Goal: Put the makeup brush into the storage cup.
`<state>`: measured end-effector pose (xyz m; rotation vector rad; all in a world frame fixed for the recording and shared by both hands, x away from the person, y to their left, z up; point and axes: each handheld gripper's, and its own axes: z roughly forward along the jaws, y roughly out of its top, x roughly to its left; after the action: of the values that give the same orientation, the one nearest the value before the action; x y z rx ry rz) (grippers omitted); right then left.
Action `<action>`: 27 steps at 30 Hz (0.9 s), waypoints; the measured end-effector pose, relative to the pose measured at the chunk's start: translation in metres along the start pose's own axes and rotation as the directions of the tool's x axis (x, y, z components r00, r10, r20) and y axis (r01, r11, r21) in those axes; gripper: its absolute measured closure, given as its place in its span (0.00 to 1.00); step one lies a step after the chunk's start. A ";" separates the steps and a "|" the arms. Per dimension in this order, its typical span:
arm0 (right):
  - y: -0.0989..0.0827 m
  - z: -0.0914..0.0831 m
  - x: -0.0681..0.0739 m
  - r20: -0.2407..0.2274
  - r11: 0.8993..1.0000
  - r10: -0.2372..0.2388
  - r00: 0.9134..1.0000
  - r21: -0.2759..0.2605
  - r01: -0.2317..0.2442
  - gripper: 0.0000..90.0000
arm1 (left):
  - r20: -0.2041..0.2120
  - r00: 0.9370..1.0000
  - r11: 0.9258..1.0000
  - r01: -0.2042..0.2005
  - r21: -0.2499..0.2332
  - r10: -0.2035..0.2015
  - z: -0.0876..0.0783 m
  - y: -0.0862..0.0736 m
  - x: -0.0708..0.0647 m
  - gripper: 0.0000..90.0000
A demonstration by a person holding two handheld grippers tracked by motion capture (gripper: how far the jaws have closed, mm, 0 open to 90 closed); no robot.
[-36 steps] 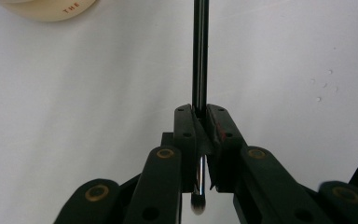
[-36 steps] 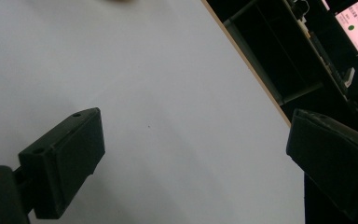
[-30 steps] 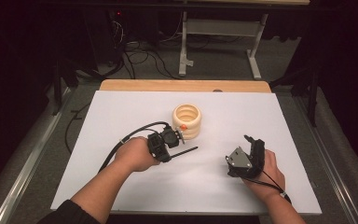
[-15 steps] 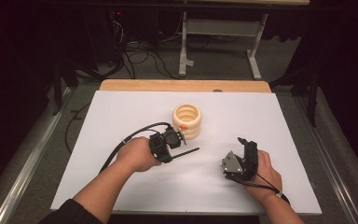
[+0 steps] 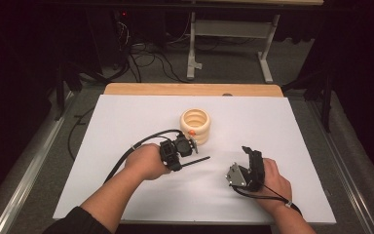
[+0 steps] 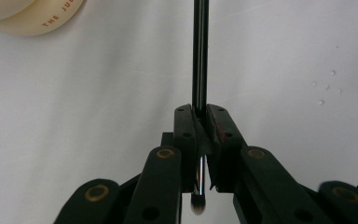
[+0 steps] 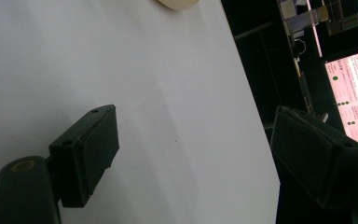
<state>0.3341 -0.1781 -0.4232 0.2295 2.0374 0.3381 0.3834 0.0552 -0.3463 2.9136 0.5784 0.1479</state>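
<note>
Cream ribbed holder (image 5: 195,125) upright mid-sheet on white table (image 5: 126,122), interior not discernible; lettering "THE JU…" partly legible on its rim in the left gripper view. Left gripper (image 5: 191,147) just beside the holder, clamped on thin black brush (image 6: 200,60), handle projecting ahead, bristle tip behind the jaws. Right gripper (image 5: 251,156) well apart, jaws wide yet just closing somewhat, nothing between them.

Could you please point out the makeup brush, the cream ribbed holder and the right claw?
makeup brush (image 6: 200,56): left gripper view, on its black handle.
cream ribbed holder (image 5: 196,127): high view, on its side wall.
right claw (image 7: 193,154): right gripper view, midway between the fingertips.
</note>
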 end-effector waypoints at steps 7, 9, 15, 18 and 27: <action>0.003 0.001 0.004 -0.017 0.999 -0.039 0.999 -0.004 0.039 0.21 | -0.008 1.000 1.000 -0.016 0.004 0.016 0.001 0.004 -0.003 0.92; 0.004 0.001 0.006 0.001 0.999 -0.042 0.999 0.006 0.042 0.22 | -0.008 1.000 1.000 -0.020 0.006 0.020 0.001 0.006 -0.003 0.92; 0.006 0.002 0.011 -0.006 0.998 -0.069 0.998 0.001 0.069 0.29 | -0.013 0.999 0.999 -0.037 0.012 0.037 0.002 0.011 -0.005 0.92; 0.008 0.001 0.013 0.012 0.996 -0.090 0.996 0.004 0.090 0.34 | -0.014 0.999 0.999 -0.043 0.011 0.043 0.004 0.014 -0.007 0.92; 0.011 -0.001 0.017 0.012 0.990 -0.142 0.990 -0.025 0.142 0.48 | -0.011 0.998 0.998 -0.068 0.015 0.069 0.007 0.025 -0.012 0.92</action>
<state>0.3261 -0.1627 -0.4331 0.0692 2.0258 0.2737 0.3821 0.0270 -0.3494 2.9499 0.4837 0.1702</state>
